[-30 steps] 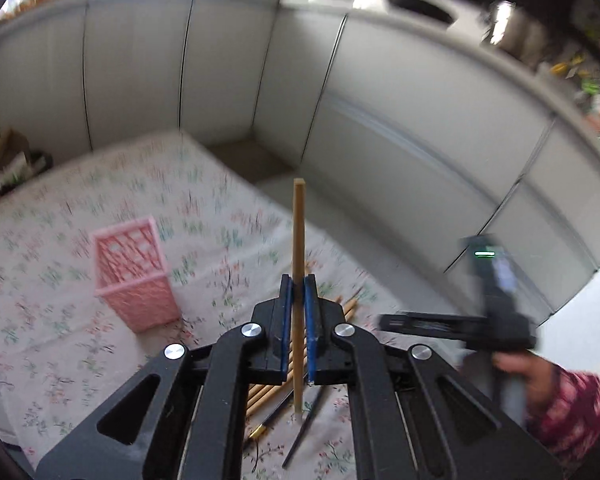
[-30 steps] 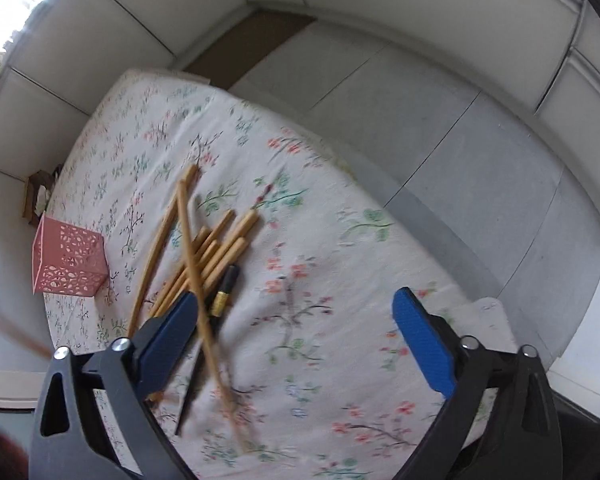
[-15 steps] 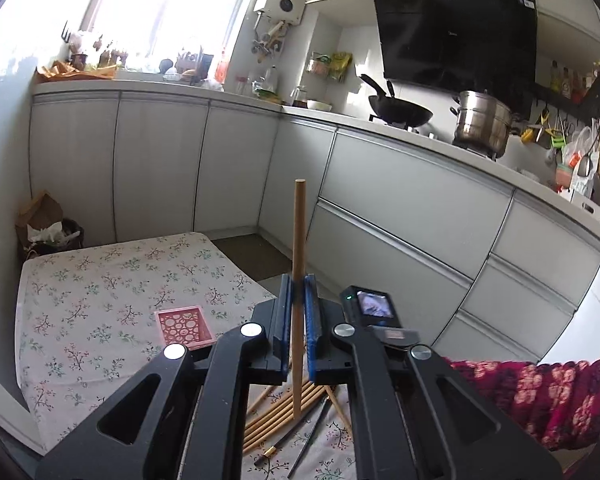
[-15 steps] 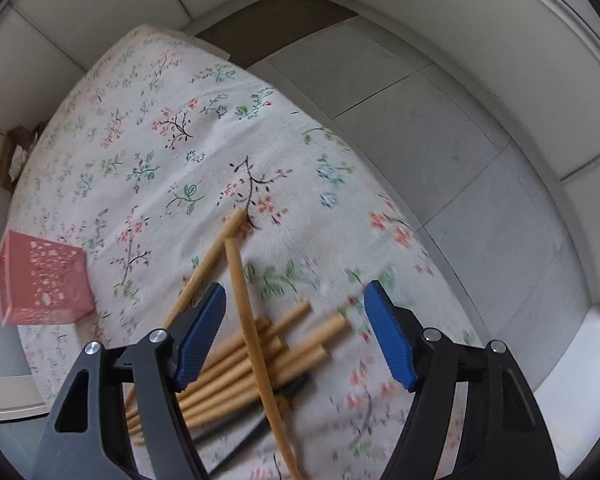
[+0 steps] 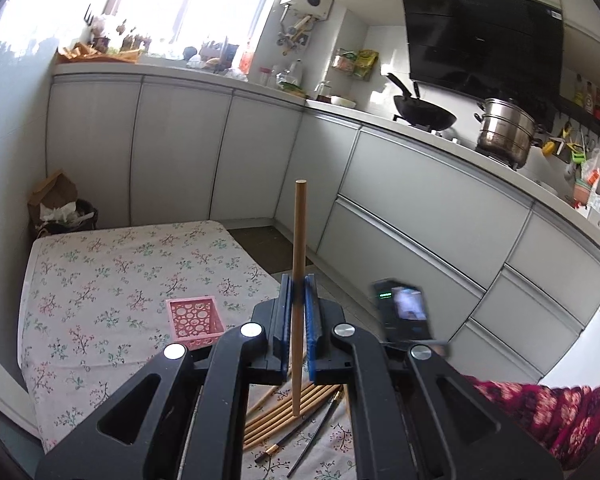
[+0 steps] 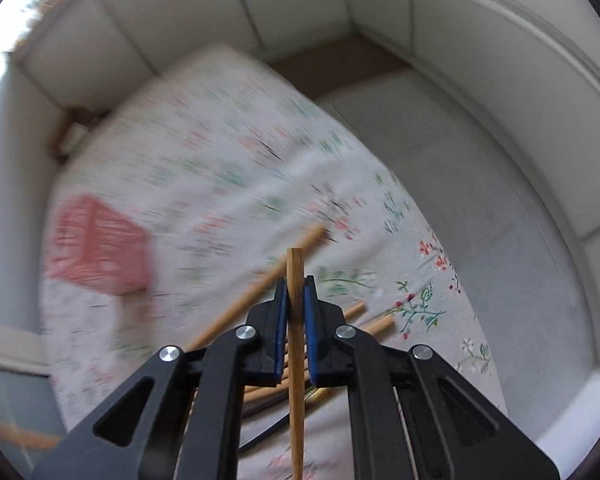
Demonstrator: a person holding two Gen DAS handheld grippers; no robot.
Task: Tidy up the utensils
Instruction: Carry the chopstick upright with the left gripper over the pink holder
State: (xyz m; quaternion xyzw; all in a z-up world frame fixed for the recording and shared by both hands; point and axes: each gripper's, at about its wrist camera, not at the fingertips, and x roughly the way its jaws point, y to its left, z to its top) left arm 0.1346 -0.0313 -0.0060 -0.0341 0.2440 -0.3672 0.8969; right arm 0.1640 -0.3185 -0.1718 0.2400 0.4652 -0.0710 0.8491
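Grippers (image 5: 296, 312) (image 6: 296, 304) tilted downward, each clamping chopstick (image 5: 299, 248).

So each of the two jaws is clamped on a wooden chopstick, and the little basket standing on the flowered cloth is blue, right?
Not quite: the basket is pink, as the left wrist view shows. The rest holds: the left gripper and the right gripper are each clamped on a wooden chopstick, and the basket stands on the flowered cloth.

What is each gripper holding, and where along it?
Left gripper: wooden chopstick, gripped below its middle. Right gripper: another wooden chopstick, gripped near its upper end.
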